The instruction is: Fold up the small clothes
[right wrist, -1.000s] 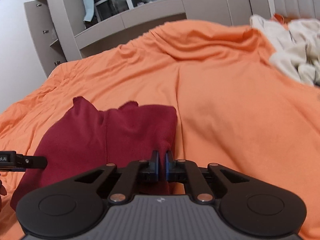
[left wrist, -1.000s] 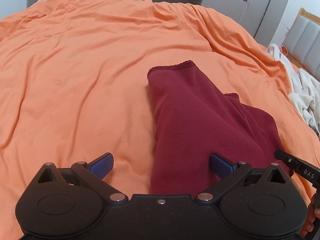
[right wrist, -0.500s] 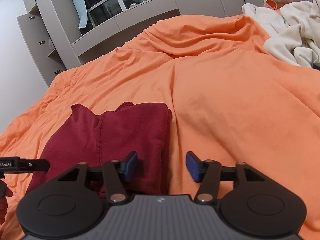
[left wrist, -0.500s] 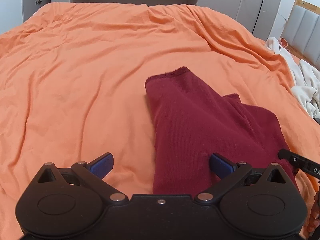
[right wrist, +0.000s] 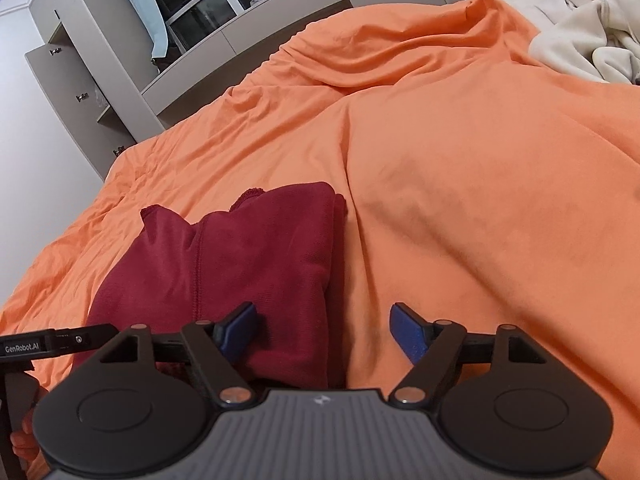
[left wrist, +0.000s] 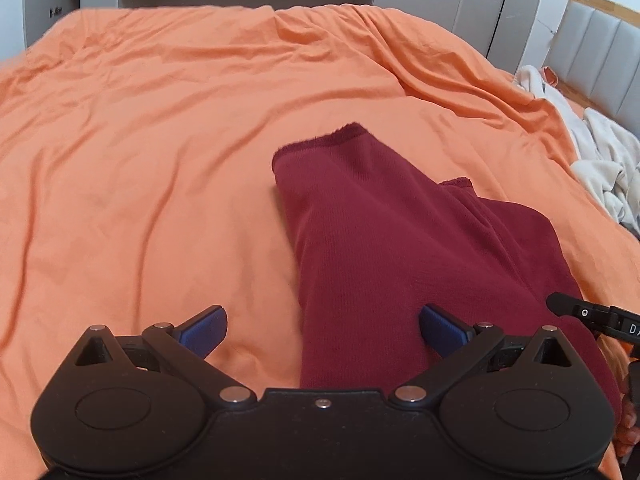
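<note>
The dark red knit garment [left wrist: 400, 248] lies folded on the orange bedspread [left wrist: 160, 160], a hemmed end pointing toward 12 o'clock in the left wrist view and a second hem edge peeking out at about 2 o'clock. In the right wrist view a vertical seam runs down it and its right edge shows stacked layers.

The left gripper [left wrist: 322, 330] sits low over the garment's near end, jaws spread wide and released, its right pad above the fabric, its left pad above bare bedspread. The right gripper [right wrist: 324, 332] is likewise spread apart, holding nothing, straddling the garment's right edge.

Cream clothes [right wrist: 580, 20] are heaped at 1 o'clock. Grey cabinets [right wrist: 92, 72] stand beyond the bed.
</note>
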`<action>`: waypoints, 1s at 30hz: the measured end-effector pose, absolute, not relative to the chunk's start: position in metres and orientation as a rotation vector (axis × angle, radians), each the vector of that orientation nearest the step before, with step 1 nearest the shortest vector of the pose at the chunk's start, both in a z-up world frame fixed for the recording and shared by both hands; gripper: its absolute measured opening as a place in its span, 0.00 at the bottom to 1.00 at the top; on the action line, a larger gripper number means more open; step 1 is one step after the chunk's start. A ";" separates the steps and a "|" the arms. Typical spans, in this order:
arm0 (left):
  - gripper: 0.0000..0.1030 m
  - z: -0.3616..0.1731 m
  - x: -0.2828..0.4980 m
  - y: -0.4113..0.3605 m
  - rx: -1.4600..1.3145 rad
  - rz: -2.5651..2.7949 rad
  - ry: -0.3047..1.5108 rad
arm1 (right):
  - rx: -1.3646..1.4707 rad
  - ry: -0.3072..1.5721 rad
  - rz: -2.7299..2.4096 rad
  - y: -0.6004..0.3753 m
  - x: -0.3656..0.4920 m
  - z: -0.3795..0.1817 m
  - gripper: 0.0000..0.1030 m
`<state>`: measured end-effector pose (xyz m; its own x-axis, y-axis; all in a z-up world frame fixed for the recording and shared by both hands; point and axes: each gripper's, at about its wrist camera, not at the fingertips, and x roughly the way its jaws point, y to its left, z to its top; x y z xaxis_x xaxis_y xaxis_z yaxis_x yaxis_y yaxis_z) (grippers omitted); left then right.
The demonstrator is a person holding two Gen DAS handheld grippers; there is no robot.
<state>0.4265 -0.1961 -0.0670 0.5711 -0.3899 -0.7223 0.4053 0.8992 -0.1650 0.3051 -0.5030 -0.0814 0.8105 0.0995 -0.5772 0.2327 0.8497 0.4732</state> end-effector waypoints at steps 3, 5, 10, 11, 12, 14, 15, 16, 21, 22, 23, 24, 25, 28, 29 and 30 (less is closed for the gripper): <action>1.00 -0.079 0.434 -0.185 -0.081 -0.497 0.886 | 0.571 0.630 -0.079 -0.503 0.306 -0.083 0.80; 1.00 -0.086 0.441 -0.176 -0.164 -0.508 0.933 | 0.539 0.624 -0.087 -0.498 0.306 -0.080 0.80; 1.00 -0.097 0.443 -0.169 -0.223 -0.526 0.941 | 0.389 0.569 -0.079 -0.476 0.301 -0.066 0.75; 1.00 -0.097 0.443 -0.170 -0.220 -0.524 0.938 | 0.367 0.564 -0.061 -0.472 0.301 -0.064 0.74; 1.00 -0.098 0.442 -0.170 -0.216 -0.523 0.937 | 0.356 0.565 -0.037 -0.469 0.302 -0.063 0.71; 1.00 -0.098 0.442 -0.171 -0.217 -0.523 0.937 | 0.375 0.566 -0.009 -0.470 0.304 -0.063 0.67; 1.00 -0.097 0.442 -0.171 -0.218 -0.523 0.936 | 0.399 0.559 0.009 -0.472 0.304 -0.064 0.64; 1.00 -0.097 0.443 -0.171 -0.219 -0.523 0.936 | 0.417 0.554 0.022 -0.475 0.305 -0.064 0.64; 1.00 -0.097 0.441 -0.171 -0.220 -0.520 0.926 | 0.344 0.496 0.065 -0.465 0.300 -0.054 0.64; 1.00 -0.098 0.441 -0.171 -0.221 -0.520 0.926 | 0.318 0.493 0.064 -0.462 0.300 -0.052 0.64; 1.00 -0.098 0.441 -0.171 -0.221 -0.520 0.927 | 0.283 0.488 0.060 -0.457 0.299 -0.050 0.65; 1.00 -0.098 0.441 -0.171 -0.220 -0.520 0.927 | 0.246 0.480 0.055 -0.453 0.299 -0.048 0.65; 1.00 -0.098 0.441 -0.171 -0.220 -0.520 0.927 | 0.221 0.475 0.050 -0.449 0.298 -0.046 0.66; 1.00 -0.098 0.441 -0.171 -0.221 -0.521 0.927 | 0.248 0.486 0.033 -0.452 0.298 -0.048 0.69; 1.00 -0.098 0.441 -0.171 -0.221 -0.521 0.927 | 0.282 0.494 0.025 -0.458 0.299 -0.049 0.69; 1.00 -0.098 0.441 -0.171 -0.221 -0.521 0.927 | 0.327 0.507 0.018 -0.465 0.300 -0.052 0.69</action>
<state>0.4409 -0.1708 -0.0978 0.4879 -0.5170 -0.7033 0.3314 0.8551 -0.3987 0.3002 -0.4648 -0.0518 0.8752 0.0977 -0.4738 0.0631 0.9480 0.3120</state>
